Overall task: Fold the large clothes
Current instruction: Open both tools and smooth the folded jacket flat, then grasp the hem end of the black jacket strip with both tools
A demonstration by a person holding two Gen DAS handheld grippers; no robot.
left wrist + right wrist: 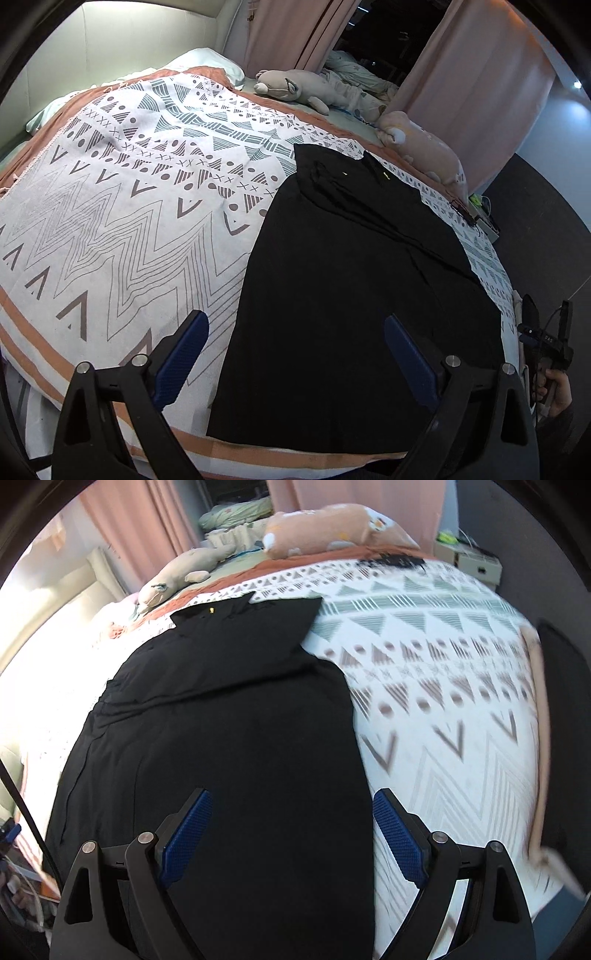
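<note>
The black garment (343, 295) lies spread flat on the patterned bed cover (122, 221), soft, light and limp by the look of it, best pinched at its near hem corners, while the left gripper (295, 354) and right gripper (291, 834) hover with jaws wide apart, holding nothing.

a bed under a patterned blanket (122, 206); a black garment (343, 302) lies flat on it; two plush toys (291, 88) toward one o'clock.
</note>
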